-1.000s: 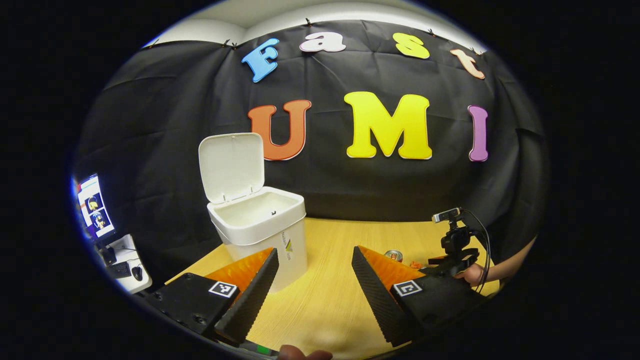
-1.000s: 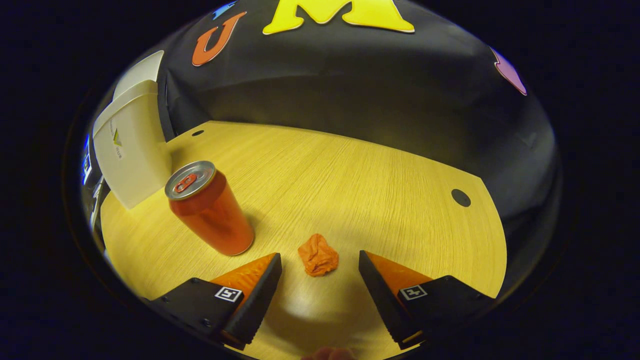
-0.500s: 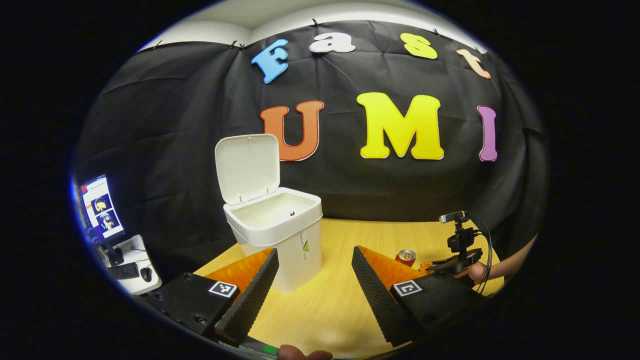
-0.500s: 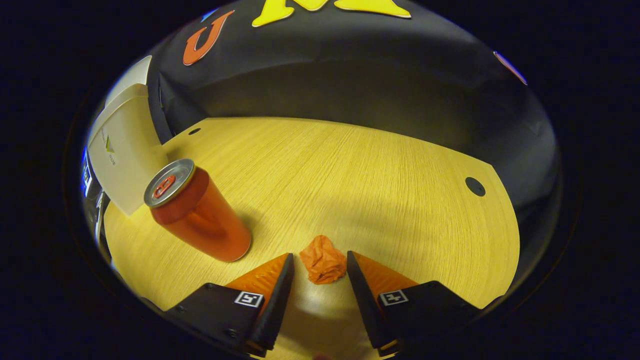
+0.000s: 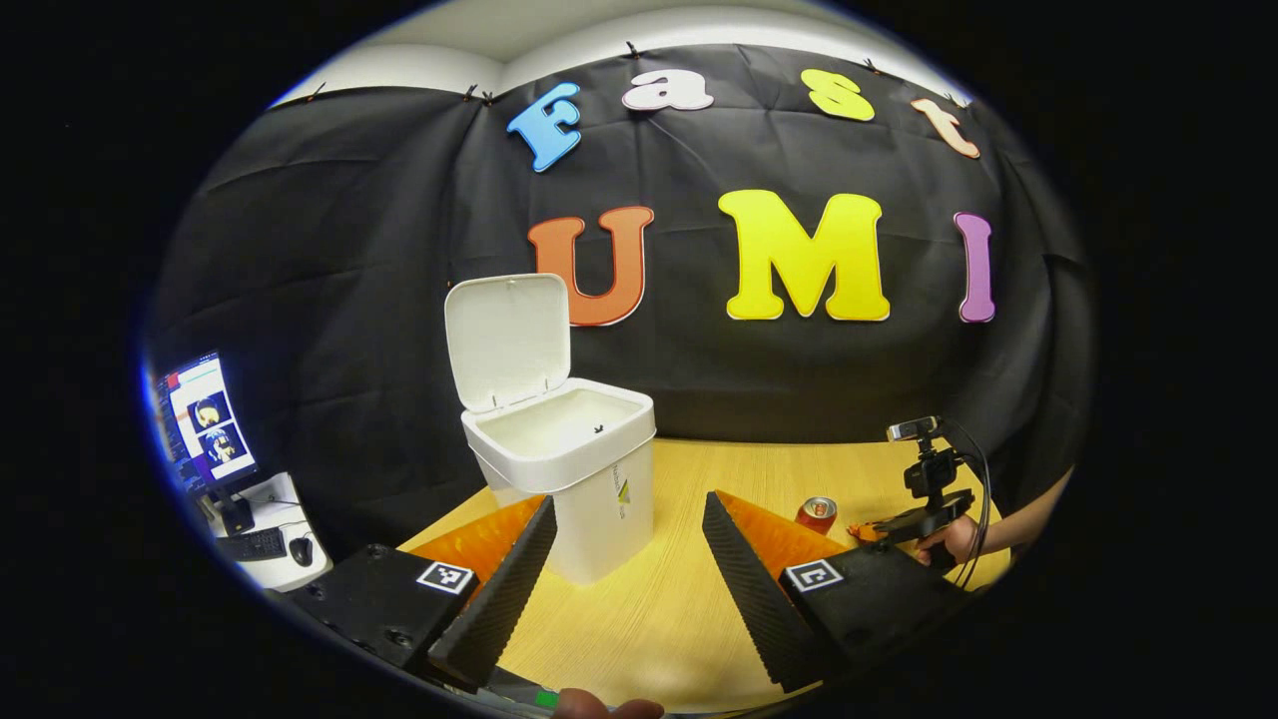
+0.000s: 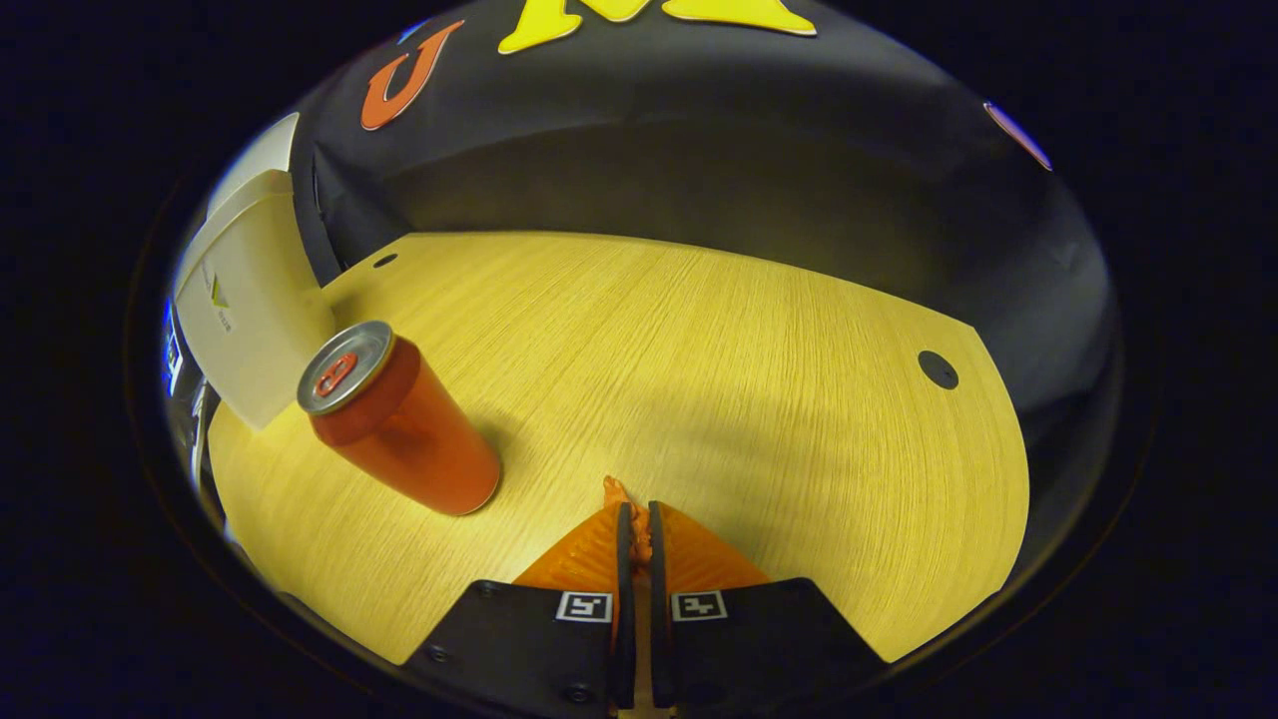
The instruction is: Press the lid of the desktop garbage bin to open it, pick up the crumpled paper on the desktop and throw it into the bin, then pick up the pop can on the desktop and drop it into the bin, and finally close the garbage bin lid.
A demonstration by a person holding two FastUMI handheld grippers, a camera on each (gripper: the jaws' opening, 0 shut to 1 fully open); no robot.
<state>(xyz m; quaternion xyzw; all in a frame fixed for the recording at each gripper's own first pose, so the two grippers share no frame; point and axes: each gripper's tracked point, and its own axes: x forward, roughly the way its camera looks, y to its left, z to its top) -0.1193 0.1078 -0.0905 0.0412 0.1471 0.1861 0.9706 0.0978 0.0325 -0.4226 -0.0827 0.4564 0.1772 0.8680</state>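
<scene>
Crumpled paper (image 6: 616,493) mostly hidden between jaws

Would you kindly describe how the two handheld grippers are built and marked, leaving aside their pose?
The left gripper has two wedge-shaped fingers with ribbed inner faces on black blocks, each bearing a small square black-and-white tag. The right gripper has the same wedges, blocks and tags. Seen from the left gripper view, the right gripper carries a small camera on a black stalk, with a black cable looping down.
</scene>
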